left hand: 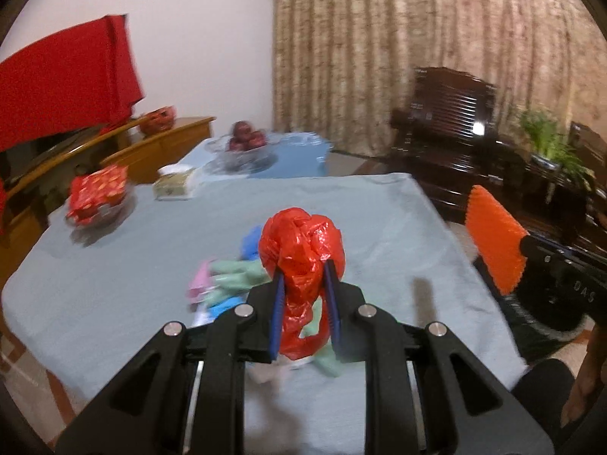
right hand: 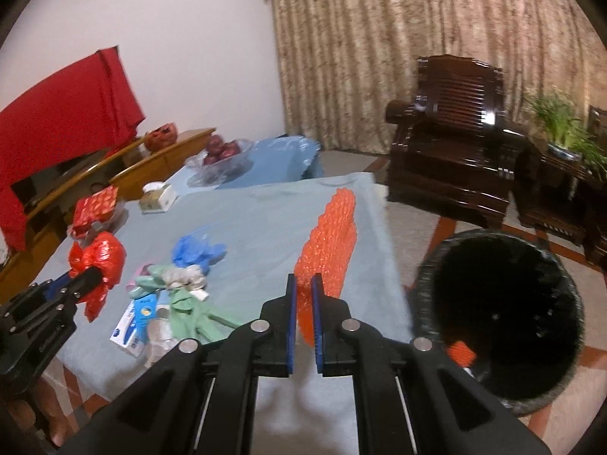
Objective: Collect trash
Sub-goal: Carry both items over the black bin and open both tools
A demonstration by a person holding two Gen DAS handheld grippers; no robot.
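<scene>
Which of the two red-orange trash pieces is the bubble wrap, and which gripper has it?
The flat orange bubble wrap, in the right gripper; the left gripper holds a crumpled, knotted red plastic bag.

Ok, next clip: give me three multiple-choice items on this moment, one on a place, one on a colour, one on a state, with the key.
1. Where is the bin?
A. on the table
B. on the floor beside the table
C. on the armchair

2. What colour is the bubble wrap in the right gripper?
A. orange
B. green
C. white

3. The left gripper is:
A. empty
B. lying on the table
C. gripping a red plastic bag

Key: B, the bin stands on the tiles past the table edge; A, the wrap shows orange in both views; C, red plastic sits pinched between the jaws.
</scene>
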